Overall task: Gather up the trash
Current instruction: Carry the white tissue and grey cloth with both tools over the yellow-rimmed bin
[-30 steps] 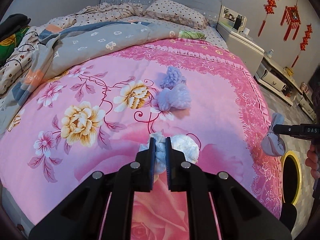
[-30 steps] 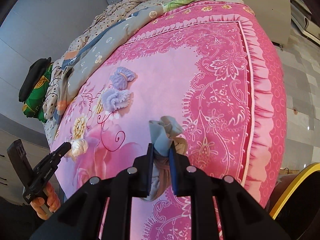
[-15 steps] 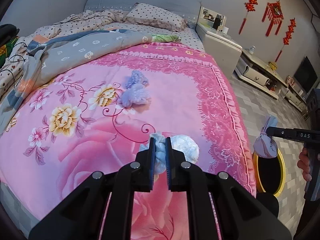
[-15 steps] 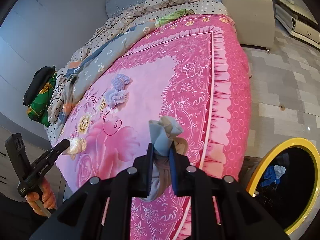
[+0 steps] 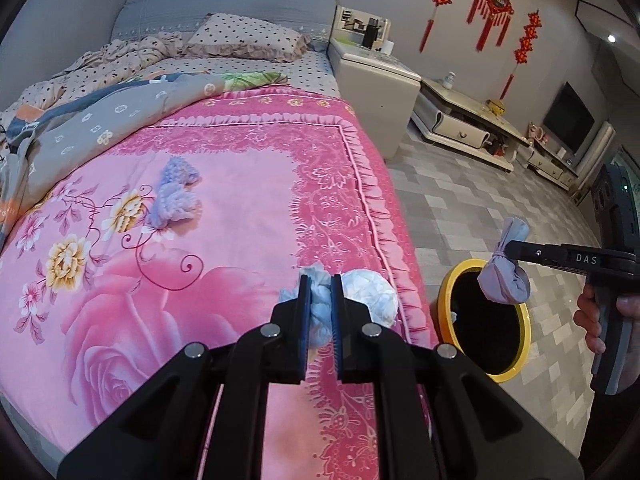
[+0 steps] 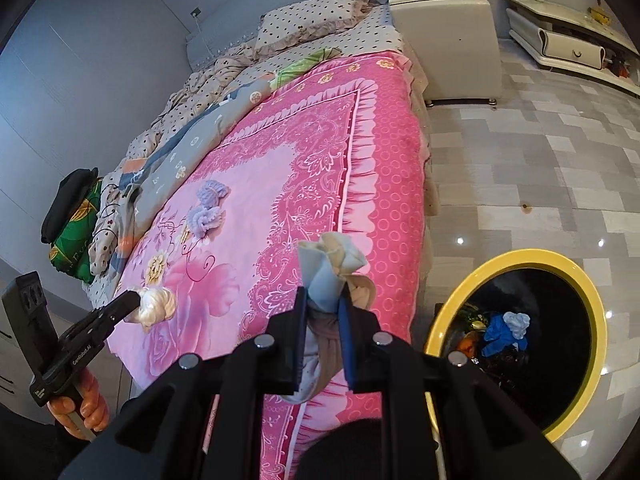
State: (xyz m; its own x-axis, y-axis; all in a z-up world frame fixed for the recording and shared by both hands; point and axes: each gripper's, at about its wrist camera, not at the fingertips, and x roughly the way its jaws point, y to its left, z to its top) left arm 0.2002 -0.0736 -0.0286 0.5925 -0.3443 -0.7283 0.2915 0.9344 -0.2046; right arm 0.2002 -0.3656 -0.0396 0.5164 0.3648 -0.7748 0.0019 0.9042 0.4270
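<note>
Change: both grippers have swung off the bed centre toward its floor-side edge; the bin, a sliver at frame edge a second ago, now shows in full in both views, and more floor and furniture show.
Left gripper (image 5: 320, 300): clamped tight on a crumpled pale-blue wad (image 5: 320, 312), which bulges to the right of the fingers; held above the pink quilt's frilled border. In the right wrist view it sits low left (image 6: 138, 300), wad (image 6: 158, 304) looking white-cream there (lighting), a hand (image 6: 86, 404) on the grip.
Right gripper (image 6: 323, 300): closed on a knotted cloth bundle (image 6: 330, 276), blue-and-cream top sticking up past the fingers, grey tail hanging below between them. In the left wrist view (image 5: 510, 249) the bundle (image 5: 505, 276) hangs grey-lilac right over the bin's mouth, hand (image 5: 600, 316) at far right.
Bin (image 6: 592, 292): round, yellow rim, black inside, on the floor just beside the bed's edge; also (image 5: 452, 280). Blue and dark scraps (image 6: 504, 328) already lie inside.
Quilt (image 5: 120, 320): pink, big rose print near, floral border toward the edge.
Left on bed: two lilac fluffy pieces (image 5: 174, 200), touching each other, mid-quilt, well apart from both grippers.
Farther: grey patterned blanket (image 5: 100, 124), polka-dot pillow (image 5: 244, 36) at the headboard.
Beside bed: white nightstand (image 5: 376, 76), low white cabinet (image 5: 464, 120) beyond it.
Wall: red hanging knots (image 5: 494, 0).
</note>
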